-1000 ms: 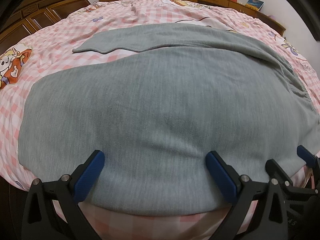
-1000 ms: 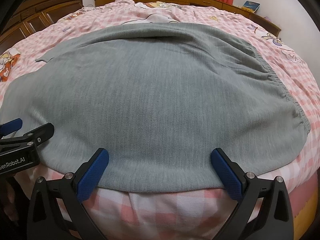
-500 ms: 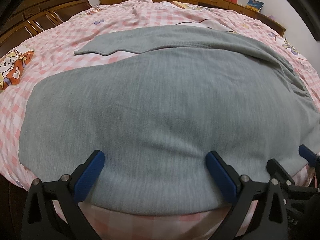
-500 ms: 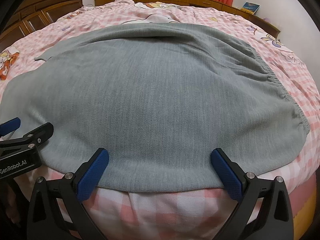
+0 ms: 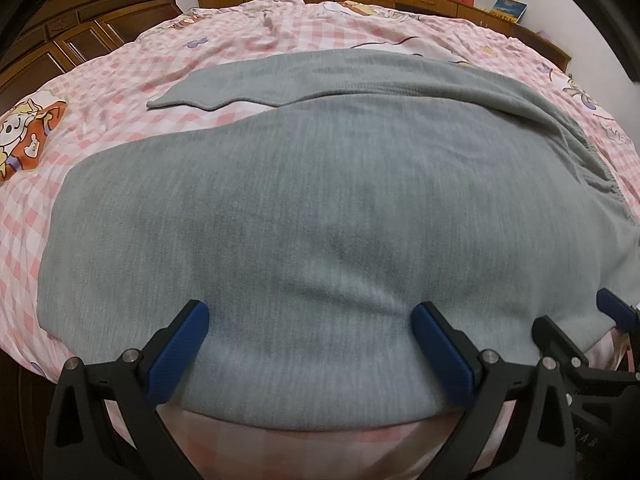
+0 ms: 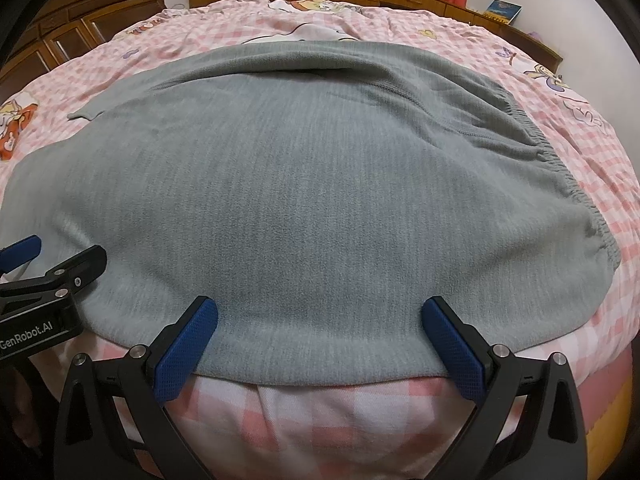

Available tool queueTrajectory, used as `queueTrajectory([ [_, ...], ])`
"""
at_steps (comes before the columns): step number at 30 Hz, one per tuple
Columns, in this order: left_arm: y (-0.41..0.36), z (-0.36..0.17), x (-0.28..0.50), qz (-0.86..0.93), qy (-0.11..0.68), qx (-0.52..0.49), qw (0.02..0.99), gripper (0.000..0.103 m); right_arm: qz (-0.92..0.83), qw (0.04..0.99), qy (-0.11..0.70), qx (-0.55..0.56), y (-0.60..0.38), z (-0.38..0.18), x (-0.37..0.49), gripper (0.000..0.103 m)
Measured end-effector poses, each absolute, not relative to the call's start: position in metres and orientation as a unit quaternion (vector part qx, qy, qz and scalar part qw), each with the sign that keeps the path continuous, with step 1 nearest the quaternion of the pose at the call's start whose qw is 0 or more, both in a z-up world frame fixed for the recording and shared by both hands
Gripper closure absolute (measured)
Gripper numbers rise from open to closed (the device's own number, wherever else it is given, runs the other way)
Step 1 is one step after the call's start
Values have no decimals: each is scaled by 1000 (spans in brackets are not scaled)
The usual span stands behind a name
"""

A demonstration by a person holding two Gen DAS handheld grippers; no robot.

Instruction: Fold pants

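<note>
The grey pants (image 5: 320, 208) lay spread across the pink checked bed (image 5: 120, 92), one leg nearest the camera and the other leg (image 5: 248, 84) angled away behind it, the elastic waistband (image 6: 560, 168) to the right. Both grippers were released, jaws wide apart: the left gripper (image 5: 308, 344) and the right gripper (image 6: 320, 340) each straddled the near edge of the cloth, side by side, grasping nothing. This looked like the opening of the first fold, with the near edge about to be pinched; the next move called for closing on that edge at both places and carrying it over toward the far leg. The cloth's underside and the bed's front edge were hidden, and the left cuff was cut off in the right view.
</note>
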State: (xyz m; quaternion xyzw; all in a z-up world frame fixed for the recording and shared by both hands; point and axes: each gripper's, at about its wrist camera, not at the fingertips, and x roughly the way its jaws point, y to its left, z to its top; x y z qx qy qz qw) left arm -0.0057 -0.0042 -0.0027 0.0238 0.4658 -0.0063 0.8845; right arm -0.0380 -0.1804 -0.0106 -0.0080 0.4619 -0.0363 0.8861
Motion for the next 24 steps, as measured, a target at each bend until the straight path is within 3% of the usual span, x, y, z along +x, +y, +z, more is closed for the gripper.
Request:
queueTrajectory([
  [24, -5, -1, -2, -22, 482, 33, 875, 0, 13, 874, 485, -20, -182, -2, -34, 0],
])
